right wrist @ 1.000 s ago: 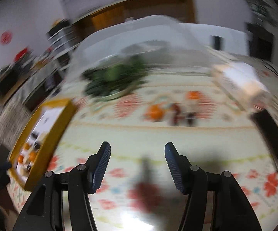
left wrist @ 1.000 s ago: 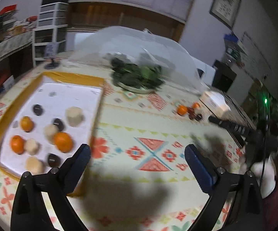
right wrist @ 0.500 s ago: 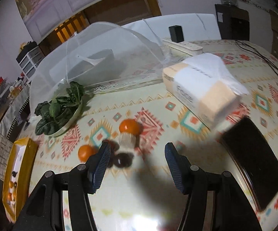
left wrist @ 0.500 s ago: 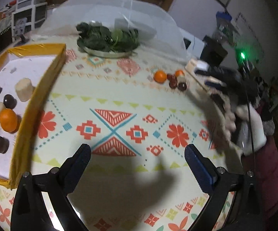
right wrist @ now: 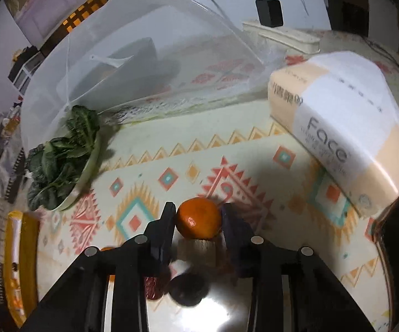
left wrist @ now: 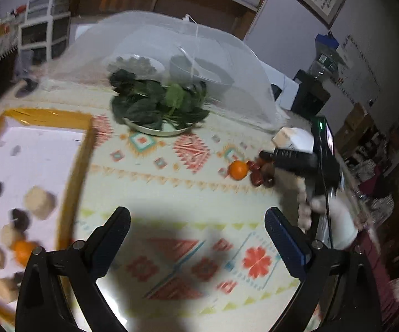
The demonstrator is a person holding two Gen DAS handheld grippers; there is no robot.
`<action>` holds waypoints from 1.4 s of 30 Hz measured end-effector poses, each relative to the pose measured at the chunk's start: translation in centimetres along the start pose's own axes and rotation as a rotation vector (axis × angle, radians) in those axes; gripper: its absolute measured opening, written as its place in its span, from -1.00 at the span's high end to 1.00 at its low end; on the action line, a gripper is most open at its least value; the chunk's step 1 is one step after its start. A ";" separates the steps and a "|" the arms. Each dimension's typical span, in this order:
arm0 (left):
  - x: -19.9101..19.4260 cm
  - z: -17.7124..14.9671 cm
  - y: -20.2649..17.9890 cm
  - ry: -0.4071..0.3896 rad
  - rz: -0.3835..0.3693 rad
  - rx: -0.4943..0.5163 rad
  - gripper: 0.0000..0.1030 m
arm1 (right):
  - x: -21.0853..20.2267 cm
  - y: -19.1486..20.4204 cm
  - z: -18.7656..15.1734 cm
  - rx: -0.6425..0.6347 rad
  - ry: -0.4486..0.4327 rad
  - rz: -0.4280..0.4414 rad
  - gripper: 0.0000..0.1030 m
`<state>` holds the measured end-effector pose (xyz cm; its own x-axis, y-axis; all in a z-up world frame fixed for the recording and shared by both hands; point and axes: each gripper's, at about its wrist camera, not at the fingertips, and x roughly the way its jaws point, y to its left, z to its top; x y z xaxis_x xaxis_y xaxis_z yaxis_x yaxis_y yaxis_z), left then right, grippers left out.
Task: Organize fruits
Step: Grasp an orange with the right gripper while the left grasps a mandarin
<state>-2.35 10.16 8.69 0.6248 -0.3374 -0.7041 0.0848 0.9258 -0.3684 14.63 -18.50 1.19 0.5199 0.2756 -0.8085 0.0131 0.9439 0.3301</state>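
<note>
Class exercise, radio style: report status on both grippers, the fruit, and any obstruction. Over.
Right gripper jaws just closing, pads against the orange. Left gripper open, empty, above the tablecloth. Dark fruits crowd beneath the right gripper; tissue pack nearby, apart.

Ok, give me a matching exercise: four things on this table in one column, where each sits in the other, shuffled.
Things:
1. mandarin
2. spinach leaves
3. tissue pack
4. bowl

Places:
A. under the mesh food cover
B. on a round plate
C. between the right gripper fingers
D. on the tablecloth, at the right side of the right wrist view

Pairs: 1-C, 2-B, 3-D, 4-A
</note>
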 end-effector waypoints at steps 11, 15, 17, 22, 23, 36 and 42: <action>11.0 3.7 -4.5 0.120 -0.079 0.004 -0.90 | -6.1 -1.4 -7.7 0.007 0.043 0.252 0.30; 15.2 4.2 -6.1 0.170 -0.052 0.044 -0.85 | -8.0 -1.8 -10.1 -0.014 0.013 0.268 0.30; 16.7 4.0 -6.7 0.193 -0.030 0.077 -0.76 | -8.9 -2.2 -10.8 -0.031 -0.010 0.258 0.30; 18.5 3.7 -7.5 0.208 0.000 0.142 -0.17 | -9.3 -2.7 -10.8 -0.056 -0.049 0.258 0.30; 18.5 3.6 -7.7 0.208 0.010 0.154 0.28 | -9.3 -2.9 -10.7 -0.051 -0.052 0.264 0.30; 12.5 1.9 -5.9 0.181 -0.068 0.105 0.68 | -9.6 -4.9 -10.5 0.070 -0.046 0.366 0.30; 8.6 2.0 -4.3 0.133 -0.095 0.082 0.67 | -10.7 -2.3 -11.1 0.021 -0.055 0.366 0.30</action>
<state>4.16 3.65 5.44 0.5032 -0.4386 -0.7446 0.2047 0.8976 -0.3903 -0.48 -21.58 3.65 0.5389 0.5832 -0.6078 -0.1648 0.7806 0.6029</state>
